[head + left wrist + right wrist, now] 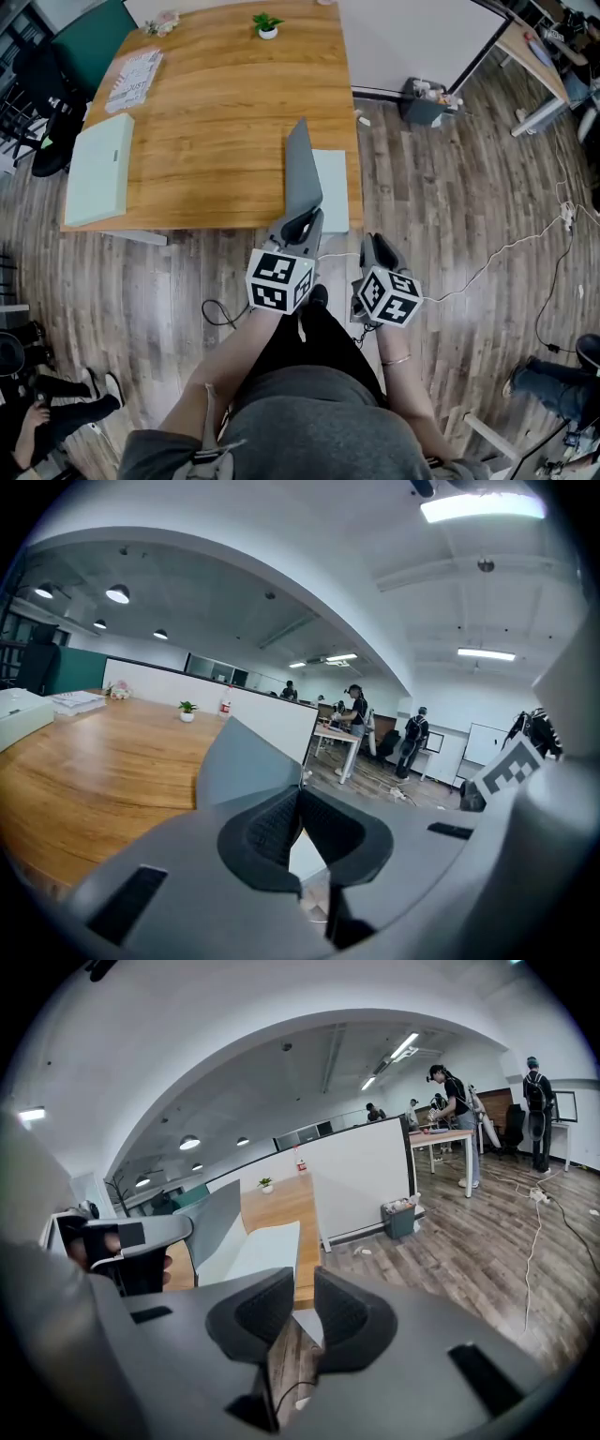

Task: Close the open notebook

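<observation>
The open notebook lies at the near right corner of the wooden table (216,112). Its grey cover (300,173) stands nearly upright and its pale page side (331,187) lies flat. My left gripper (302,228) is at the cover's near lower edge, shut, with nothing seen between its pads. In the left gripper view the cover (244,761) rises just left of the closed jaws (300,799). My right gripper (380,251) hangs off the table's edge over the floor, open and empty. The right gripper view shows the cover (214,1218) and page (258,1246) beyond its parted jaws (303,1283).
A pale green box (98,169) and a printed sheet (133,80) lie on the table's left side. A small potted plant (267,25) stands at the far edge. A white partition (412,37), a bin (427,101) and floor cables (506,248) are to the right.
</observation>
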`<action>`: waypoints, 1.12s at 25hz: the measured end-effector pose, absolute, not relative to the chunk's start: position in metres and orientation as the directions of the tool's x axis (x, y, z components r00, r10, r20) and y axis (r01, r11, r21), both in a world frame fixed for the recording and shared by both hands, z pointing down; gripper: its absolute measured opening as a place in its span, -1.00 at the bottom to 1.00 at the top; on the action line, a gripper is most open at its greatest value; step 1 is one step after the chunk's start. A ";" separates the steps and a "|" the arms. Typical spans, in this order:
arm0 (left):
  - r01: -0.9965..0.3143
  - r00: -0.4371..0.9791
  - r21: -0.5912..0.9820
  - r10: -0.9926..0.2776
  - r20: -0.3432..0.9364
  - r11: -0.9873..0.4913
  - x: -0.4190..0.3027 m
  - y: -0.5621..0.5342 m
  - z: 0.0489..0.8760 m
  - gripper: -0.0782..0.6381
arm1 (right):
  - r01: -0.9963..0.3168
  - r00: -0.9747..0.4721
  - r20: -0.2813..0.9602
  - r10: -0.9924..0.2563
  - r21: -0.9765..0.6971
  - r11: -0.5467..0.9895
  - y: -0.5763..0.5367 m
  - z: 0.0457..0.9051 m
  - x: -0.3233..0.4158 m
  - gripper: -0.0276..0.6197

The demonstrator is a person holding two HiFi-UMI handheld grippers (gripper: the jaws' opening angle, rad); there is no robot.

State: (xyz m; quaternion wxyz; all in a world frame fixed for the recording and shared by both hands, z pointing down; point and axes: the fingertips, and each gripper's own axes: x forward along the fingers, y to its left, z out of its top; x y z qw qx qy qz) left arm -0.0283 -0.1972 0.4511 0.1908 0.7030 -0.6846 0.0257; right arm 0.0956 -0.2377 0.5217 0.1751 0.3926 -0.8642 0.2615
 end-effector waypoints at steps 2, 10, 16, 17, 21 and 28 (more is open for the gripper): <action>-0.973 0.095 0.231 -0.943 0.320 -0.020 -0.018 -0.201 0.459 -0.70 | -0.782 -0.617 0.509 -0.600 -0.315 0.538 -0.238 0.522 0.102 -0.69; -0.971 0.177 0.220 -0.894 0.412 -0.091 0.005 -0.216 0.489 -0.70 | -0.820 -0.571 0.524 -0.632 -0.320 0.475 -0.234 0.528 0.127 -0.69; -0.973 0.204 0.196 -0.848 0.489 -0.121 0.016 -0.225 0.514 -0.69 | -0.836 -0.548 0.533 -0.645 -0.322 0.444 -0.232 0.532 0.138 -0.69; -0.973 0.206 0.192 -0.841 0.500 -0.125 0.017 -0.226 0.518 -0.70 | -0.838 -0.545 0.535 -0.646 -0.323 0.439 -0.231 0.532 0.139 -0.69; -0.975 0.212 0.172 -0.815 0.539 -0.140 0.021 -0.229 0.532 -0.69 | -0.848 -0.530 0.544 -0.650 -0.326 0.418 -0.227 0.537 0.145 -0.69; -0.975 0.221 0.146 -0.775 0.593 -0.166 0.026 -0.231 0.548 -0.69 | -0.861 -0.508 0.558 -0.656 -0.325 0.391 -0.225 0.542 0.152 -0.70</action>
